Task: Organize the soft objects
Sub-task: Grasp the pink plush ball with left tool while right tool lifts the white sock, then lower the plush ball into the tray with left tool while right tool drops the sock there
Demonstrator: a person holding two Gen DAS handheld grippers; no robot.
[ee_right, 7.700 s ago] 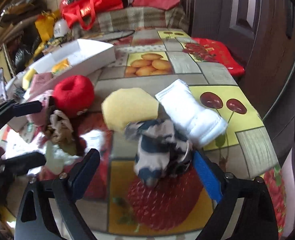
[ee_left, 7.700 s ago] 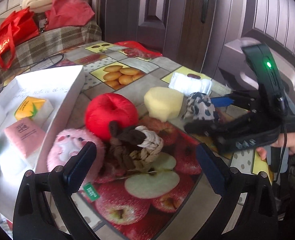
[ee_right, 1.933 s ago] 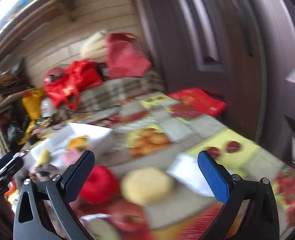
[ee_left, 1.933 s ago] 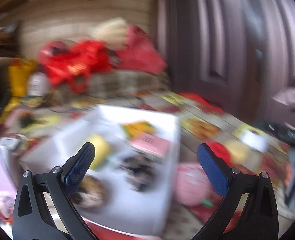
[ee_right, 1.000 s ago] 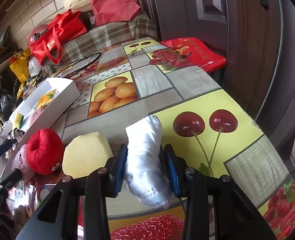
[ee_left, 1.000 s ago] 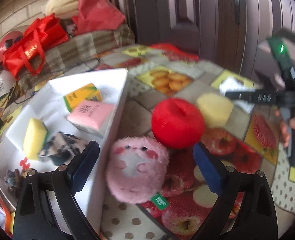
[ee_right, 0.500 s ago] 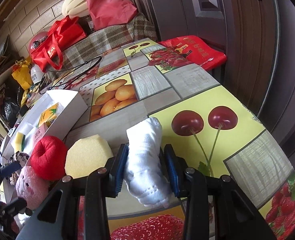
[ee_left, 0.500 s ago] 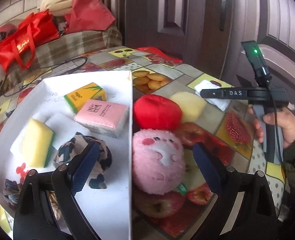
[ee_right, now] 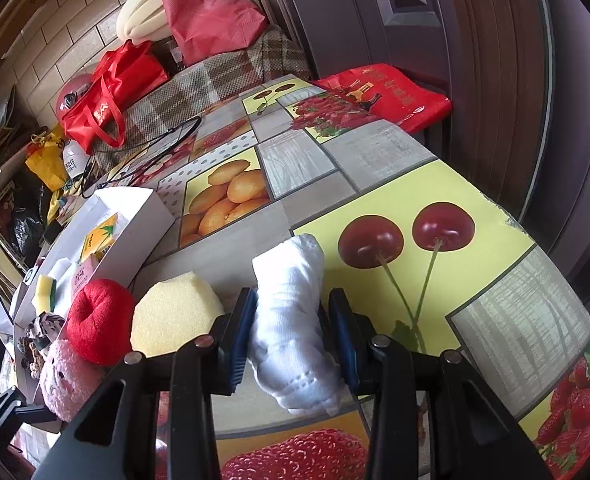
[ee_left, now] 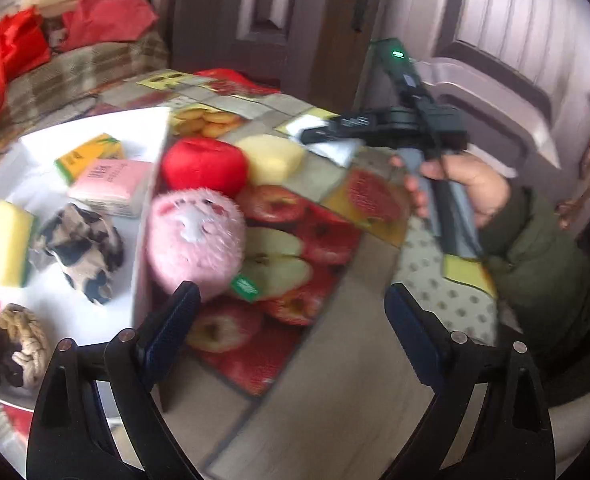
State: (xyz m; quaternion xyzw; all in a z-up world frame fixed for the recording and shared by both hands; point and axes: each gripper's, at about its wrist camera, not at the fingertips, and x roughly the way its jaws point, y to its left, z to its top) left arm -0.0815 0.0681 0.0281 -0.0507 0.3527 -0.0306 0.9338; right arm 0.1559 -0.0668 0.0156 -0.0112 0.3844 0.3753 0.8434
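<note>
The left wrist view is smeared by blur, so the print on the packets in the white box (ee_left: 147, 184) cannot be read. The box's left and near edges are cut off by the edge of the view, and the left tongs' own frame hides the bench (ee_right: 375, 160) just below them. In the right wrist view the near end of the white rolled cloth (ee_right: 295, 320) runs down between the arms of the right tongs (ee_right: 291, 336), and the box's far contents are too small to tell apart.

The right tongs are pinching the white cloth, a soft knitted roll with a row of small holes near its near end, lying on the bench beside the printed cherries. Just left of it lies a pale yellow sponge (ee_right: 175, 316), then a red plush apple (ee_right: 101, 316), then a fluffy pink plush toy (ee_right: 67, 380) with a green tag, which sits against the box wall.

The left tongs (ee_left: 291, 332) are spread wide with nothing between them, held over the bench near the pink toy. Inside the box lie a yellow sponge (ee_left: 9, 248), a dark-and-tan patterned cloth (ee_left: 83, 248), a knotted rope toy (ee_left: 19, 344), a pink packet (ee_left: 111, 180) and a yellow packet (ee_left: 89, 156).
</note>
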